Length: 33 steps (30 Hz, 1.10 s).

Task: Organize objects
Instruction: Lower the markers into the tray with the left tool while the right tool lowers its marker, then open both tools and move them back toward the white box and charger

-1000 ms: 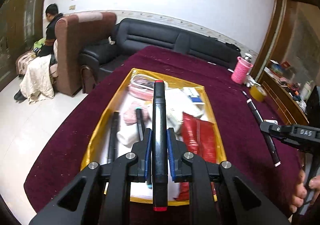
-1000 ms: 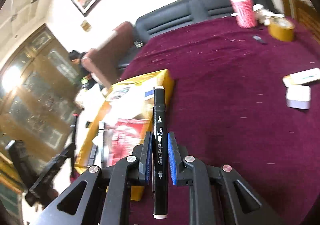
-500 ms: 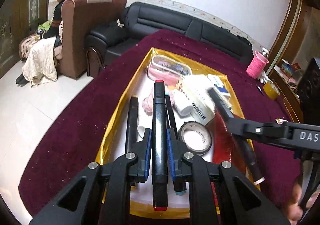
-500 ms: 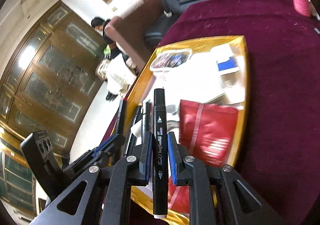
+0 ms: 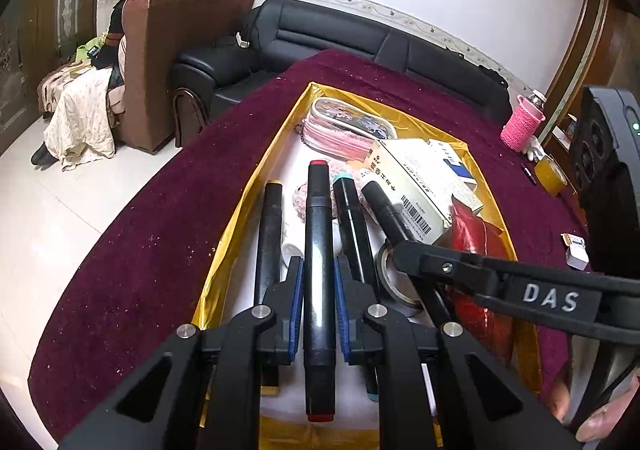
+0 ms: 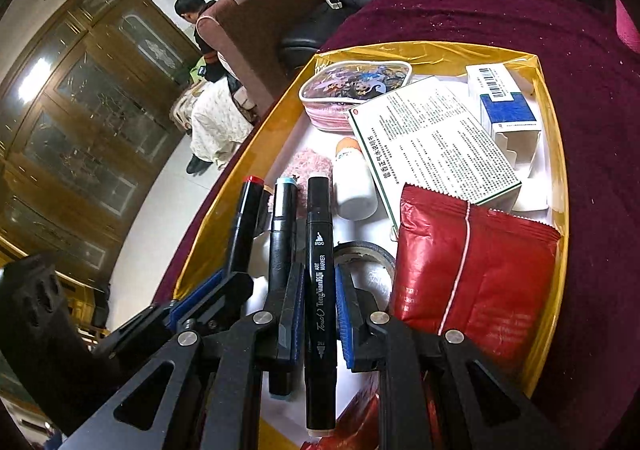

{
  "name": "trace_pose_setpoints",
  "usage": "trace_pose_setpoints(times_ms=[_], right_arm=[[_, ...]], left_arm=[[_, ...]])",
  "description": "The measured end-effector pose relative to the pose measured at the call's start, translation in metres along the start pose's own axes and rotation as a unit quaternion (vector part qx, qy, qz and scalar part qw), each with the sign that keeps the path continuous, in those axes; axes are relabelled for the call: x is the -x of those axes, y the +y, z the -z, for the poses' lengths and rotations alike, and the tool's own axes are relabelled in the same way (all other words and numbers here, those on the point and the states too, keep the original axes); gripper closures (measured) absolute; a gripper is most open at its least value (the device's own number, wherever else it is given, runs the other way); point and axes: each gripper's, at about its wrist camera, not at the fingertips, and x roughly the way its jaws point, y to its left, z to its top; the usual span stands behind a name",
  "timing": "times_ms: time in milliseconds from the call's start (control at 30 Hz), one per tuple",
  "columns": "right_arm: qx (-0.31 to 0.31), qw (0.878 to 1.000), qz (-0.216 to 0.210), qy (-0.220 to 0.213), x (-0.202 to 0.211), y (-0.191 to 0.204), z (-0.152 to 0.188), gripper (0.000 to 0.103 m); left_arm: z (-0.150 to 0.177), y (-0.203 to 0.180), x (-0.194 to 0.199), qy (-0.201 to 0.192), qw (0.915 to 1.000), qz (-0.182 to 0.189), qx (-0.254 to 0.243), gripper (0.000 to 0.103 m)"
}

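My left gripper (image 5: 318, 282) is shut on a black marker with red caps (image 5: 319, 250), held low over the gold-rimmed tray (image 5: 256, 186). My right gripper (image 6: 318, 290) is shut on a black art marker with pale caps (image 6: 320, 258), also low over the tray (image 6: 558, 154), just right of the left gripper. Two more black markers lie in the tray: a yellow-capped one (image 5: 269, 234) and a teal-capped one (image 5: 352, 226), the latter also in the right wrist view (image 6: 281, 226).
The tray holds a pink pencil case (image 5: 344, 126), white boxes (image 6: 432, 142), a white bottle (image 6: 354, 182), a tape roll (image 6: 368, 258) and a red packet (image 6: 472, 270). On the maroon table (image 5: 160, 234) beyond stand a pink holder (image 5: 520, 126) and yellow tape (image 5: 550, 174).
Both grippers have moved forward and down over the tray with their markers. The right gripper has swung left from the open table to beside the left gripper.
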Motion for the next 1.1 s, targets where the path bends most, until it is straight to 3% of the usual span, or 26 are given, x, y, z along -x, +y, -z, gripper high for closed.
trace_pose_setpoints(times_ms=[233,367,800,1100], right_arm=[[0.007,1.0,0.01,0.001,-0.003,0.001,-0.001,0.085],[0.008,1.0,0.017,0.0,-0.005,0.002,0.0,0.086],[-0.015,1.0,0.009,-0.002,0.001,-0.002,0.003,0.085],[-0.034,0.999,-0.015,-0.012,0.018,-0.006,0.008,0.075]], left_arm=[[0.001,0.003,0.005,-0.011,0.9999,0.003,0.008,0.088],[0.0,0.001,0.012,-0.023,0.9997,0.0,0.007,0.065],[-0.002,-0.001,0.043,-0.061,0.9977,-0.029,0.008,0.031],[-0.001,-0.011,0.059,-0.075,0.9965,-0.037,-0.003,0.027]])
